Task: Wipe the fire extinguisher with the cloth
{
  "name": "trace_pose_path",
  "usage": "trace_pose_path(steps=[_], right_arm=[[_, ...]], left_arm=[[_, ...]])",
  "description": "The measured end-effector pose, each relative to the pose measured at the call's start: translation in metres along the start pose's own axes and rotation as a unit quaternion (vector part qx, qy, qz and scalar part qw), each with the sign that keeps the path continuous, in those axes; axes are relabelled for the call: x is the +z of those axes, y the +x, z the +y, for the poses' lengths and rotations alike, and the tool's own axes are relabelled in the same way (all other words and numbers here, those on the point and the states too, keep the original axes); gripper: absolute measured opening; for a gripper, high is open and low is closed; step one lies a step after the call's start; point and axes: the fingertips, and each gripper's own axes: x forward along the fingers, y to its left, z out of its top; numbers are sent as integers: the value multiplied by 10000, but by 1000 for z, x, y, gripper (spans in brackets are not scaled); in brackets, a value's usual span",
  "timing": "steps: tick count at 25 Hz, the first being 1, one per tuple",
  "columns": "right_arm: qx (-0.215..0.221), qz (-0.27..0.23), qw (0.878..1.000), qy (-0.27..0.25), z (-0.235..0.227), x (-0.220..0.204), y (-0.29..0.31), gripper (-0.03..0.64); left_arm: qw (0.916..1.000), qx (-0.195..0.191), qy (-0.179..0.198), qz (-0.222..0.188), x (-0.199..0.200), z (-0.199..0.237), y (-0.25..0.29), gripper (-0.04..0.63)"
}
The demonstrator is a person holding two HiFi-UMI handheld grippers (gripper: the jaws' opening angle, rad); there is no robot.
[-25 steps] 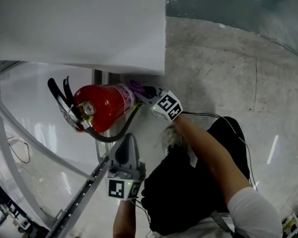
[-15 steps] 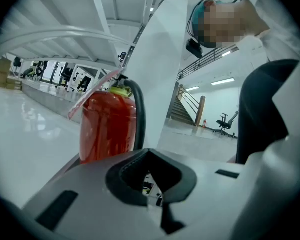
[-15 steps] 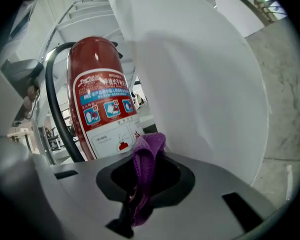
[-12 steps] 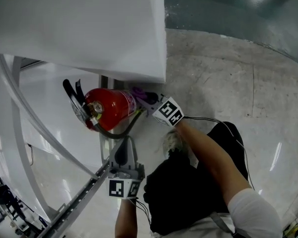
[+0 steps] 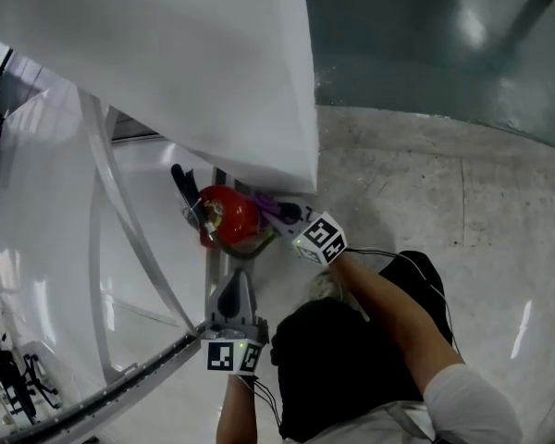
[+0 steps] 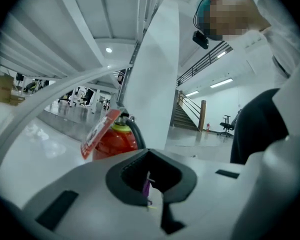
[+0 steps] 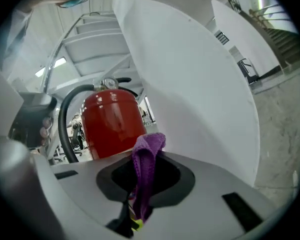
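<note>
A red fire extinguisher [image 5: 229,218] stands on the floor beside a white panel, with its black handle and hose on top. My right gripper [image 5: 285,214] reaches its right side, shut on a purple cloth [image 5: 268,205] that lies against the cylinder. The right gripper view has the cloth [image 7: 147,170] hanging out of the shut jaws, the red cylinder [image 7: 113,126] just behind it and the black hose [image 7: 65,121] curving at its left. My left gripper [image 5: 233,283] is below the extinguisher, apart from it, jaws shut. Its own view shows the extinguisher [image 6: 113,140] with a red tag [image 6: 96,133].
A large white panel [image 5: 166,72] overhangs the extinguisher. A metal frame with a slanted rail [image 5: 120,387] and curved bars [image 5: 120,229] stands at the left. Grey concrete floor [image 5: 425,183] spreads to the right. The person's dark trousers [image 5: 351,368] fill the bottom.
The head view has tilted, so the extinguisher now shows smaller and further right. The right gripper still holds the cloth at its side. The left gripper stays below it.
</note>
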Motion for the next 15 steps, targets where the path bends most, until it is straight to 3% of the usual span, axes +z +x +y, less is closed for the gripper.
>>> trace_pose_path(steps=[4,9,15], right_arm=[[109,-214,9997,-71,16,29,-12,55],[172,-248,9992,-277,26,57,-24,55],[359,-265,9974,-570,44,100,-36,55]], left_arm=[[9994,88,189,-264,15,5,-14,5],[9990,94,137,-408,31,1,-11,5],[9987,204,219,-404,52,2,-4,5]])
